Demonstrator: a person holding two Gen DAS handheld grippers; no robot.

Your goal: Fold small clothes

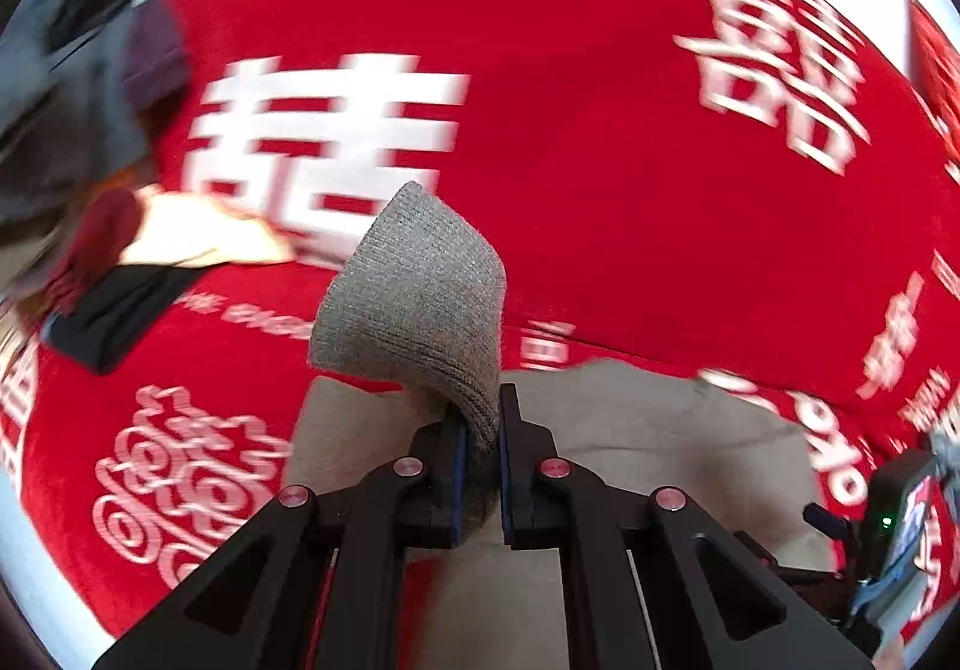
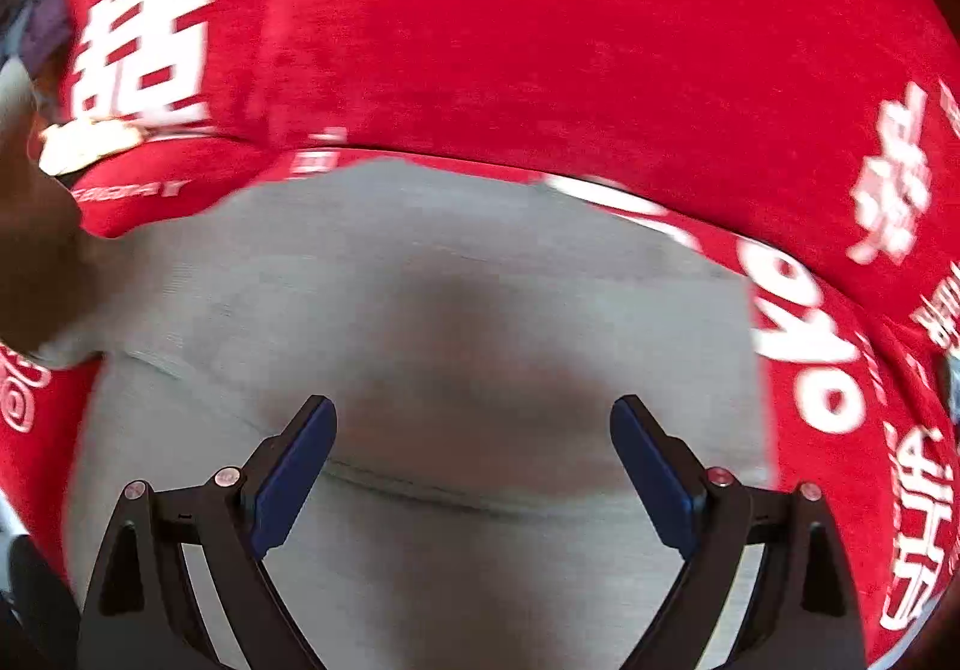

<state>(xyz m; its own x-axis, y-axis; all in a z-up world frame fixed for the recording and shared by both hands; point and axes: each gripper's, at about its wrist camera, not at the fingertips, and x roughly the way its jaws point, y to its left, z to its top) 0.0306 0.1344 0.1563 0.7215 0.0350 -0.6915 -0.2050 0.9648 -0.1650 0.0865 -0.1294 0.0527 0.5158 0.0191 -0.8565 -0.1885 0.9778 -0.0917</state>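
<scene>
A small grey knit garment lies on a red cloth with white print. My left gripper is shut on a corner flap of the grey garment, which stands lifted and curled above the fingers. In the right wrist view the grey garment lies spread flat under my right gripper, which is open and empty just above it, its blue pads wide apart. A seam runs across the cloth between the fingers.
The red printed cloth covers the whole surface. A black folded item and a pale item lie at the left. The other gripper's body shows at the lower right of the left wrist view.
</scene>
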